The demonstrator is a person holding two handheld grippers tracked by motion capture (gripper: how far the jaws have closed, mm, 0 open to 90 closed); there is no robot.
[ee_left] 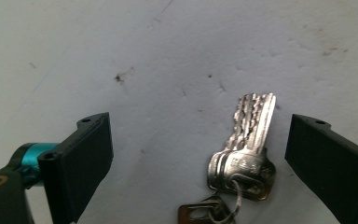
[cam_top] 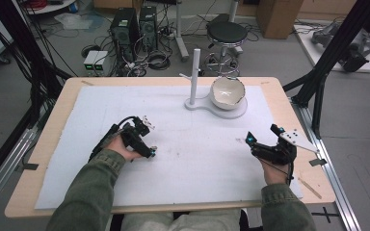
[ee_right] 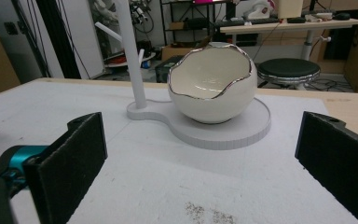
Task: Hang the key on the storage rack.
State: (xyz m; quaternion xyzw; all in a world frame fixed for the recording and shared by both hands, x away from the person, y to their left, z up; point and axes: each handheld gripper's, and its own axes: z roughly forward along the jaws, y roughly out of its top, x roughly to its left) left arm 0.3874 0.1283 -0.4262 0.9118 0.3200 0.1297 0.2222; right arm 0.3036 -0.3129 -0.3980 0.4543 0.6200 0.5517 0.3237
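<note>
Left gripper (ee_left: 198,154), jaws spread, straddles silver keys (ee_left: 244,149) on white mat (cam_top: 125,110); right gripper (ee_right: 205,163), jaws spread, faces white egg-shaped ceramic bowl (ee_right: 212,84), path unobstructed.

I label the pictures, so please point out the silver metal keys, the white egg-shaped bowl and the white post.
silver metal keys (ee_left: 249,140), left gripper view, blade.
white egg-shaped bowl (ee_right: 212,100), right gripper view, outer wall.
white post (cam_top: 194,72), high view, mid shaft.

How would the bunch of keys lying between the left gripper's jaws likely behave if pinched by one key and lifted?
The keys look like thin, flat metal lying flush on the white mat, so the open left gripper may struggle to get under an edge and could slip. They hang on a ring, so the rest would probably dangle and swing. Likely stiff and light.
</note>
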